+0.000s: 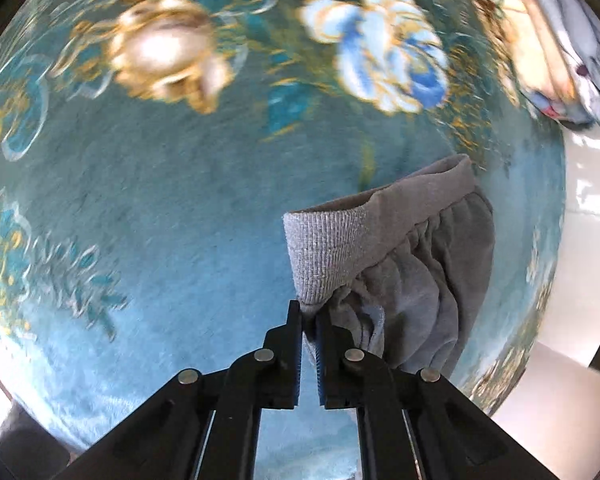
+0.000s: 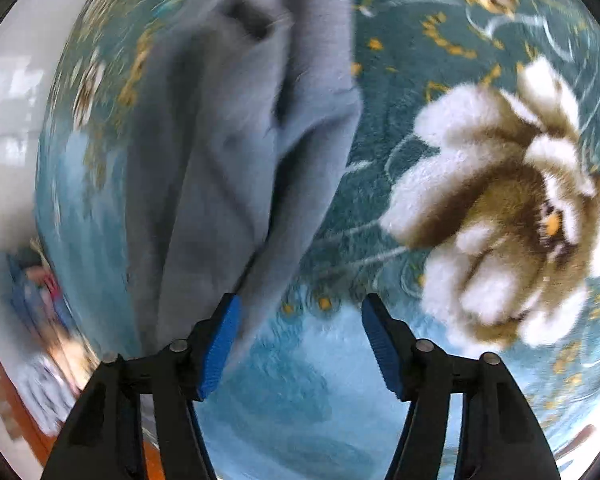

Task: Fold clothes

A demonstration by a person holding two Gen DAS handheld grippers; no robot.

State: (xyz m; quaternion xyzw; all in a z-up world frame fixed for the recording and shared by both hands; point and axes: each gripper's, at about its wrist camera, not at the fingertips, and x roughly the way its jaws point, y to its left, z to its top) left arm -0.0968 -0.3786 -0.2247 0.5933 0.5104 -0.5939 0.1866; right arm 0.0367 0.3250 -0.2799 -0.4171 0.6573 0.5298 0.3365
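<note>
Left wrist view: the left gripper (image 1: 309, 322) pinches the ribbed waistband of the grey garment (image 1: 404, 280), which hangs bunched above the teal floral carpet (image 1: 160, 208). A pile of folded clothes (image 1: 556, 44) sits at the carpet's far right edge. Over on the right wrist view, the right gripper (image 2: 300, 320) is spread wide, gripping nothing, the grey cloth (image 2: 240, 140) draping past its left finger (image 2: 220, 344), blurred.

One grey garment (image 1: 404, 264), one teal flowered carpet (image 1: 160, 220), one pile of folded clothes (image 1: 556, 40), and two grippers: left (image 1: 309, 320), right (image 2: 300, 312).
</note>
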